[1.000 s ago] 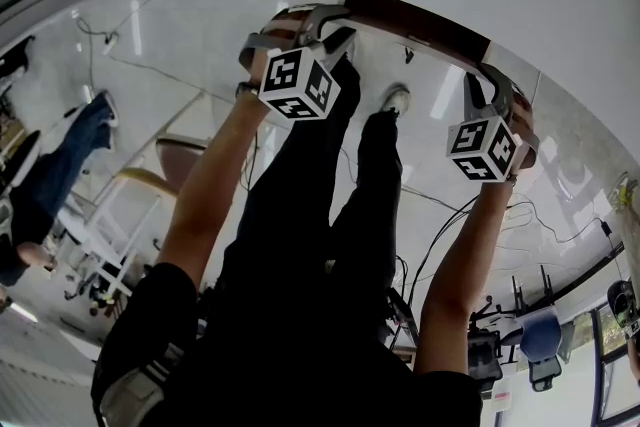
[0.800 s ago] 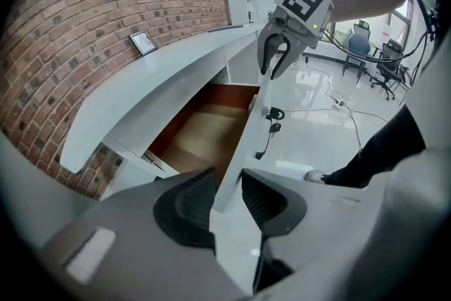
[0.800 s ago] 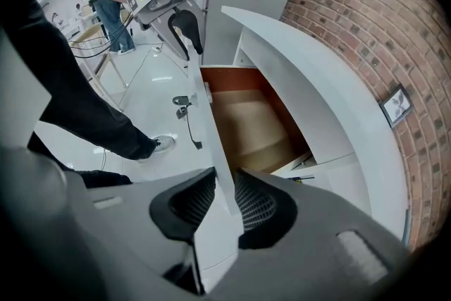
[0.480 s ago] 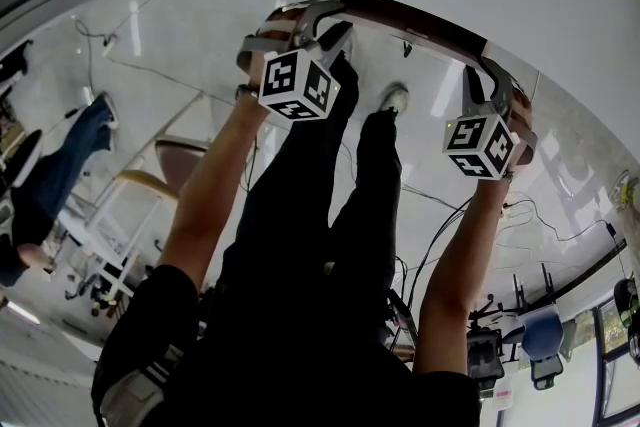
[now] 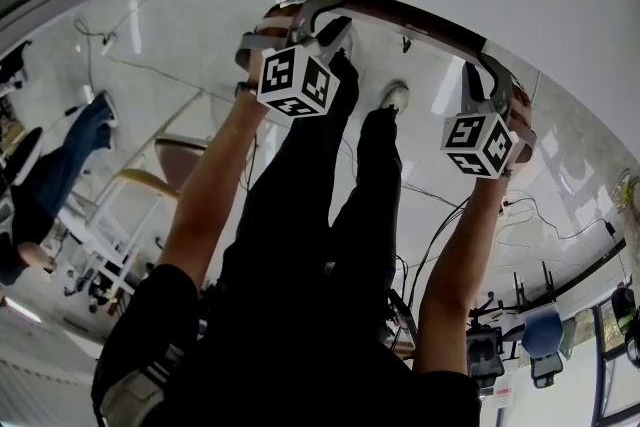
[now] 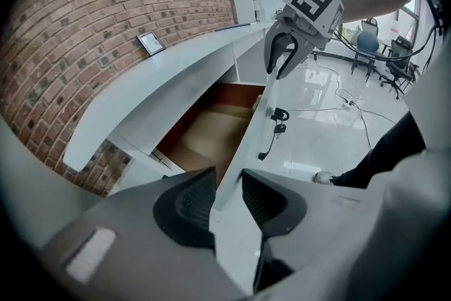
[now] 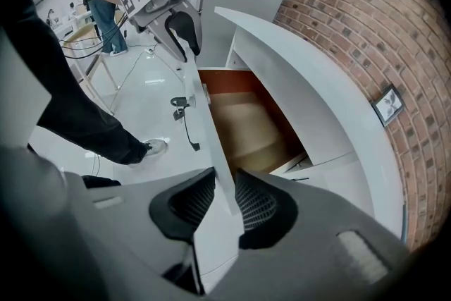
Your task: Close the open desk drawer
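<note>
1. currently the left gripper (image 6: 227,198) and right gripper (image 7: 224,201) each clamp the drawer front (image 6: 255,141), upper centre of the head view.
2. ideally both push evenly, keeping the open drawer (image 7: 246,127) square.

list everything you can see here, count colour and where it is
desk: 1, white, against the brick wall
drawer front: 1, white, pulled out from the desk
drawer inside: 1, tan with reddish sides, under the desk
key: 1, black with hanging strap, on the drawer front
brick wall: 1, red-brown, behind the desk
framed picture: 1, dark frame, on the brick wall
cables: several, dark, on the white floor
bystander: 1, blue jeans, head view's left
left gripper: 1, grey, clamped on the drawer front's top edge
right gripper: 1, grey, clamped on the same edge
legs: 2, black trousers, between the arms
</note>
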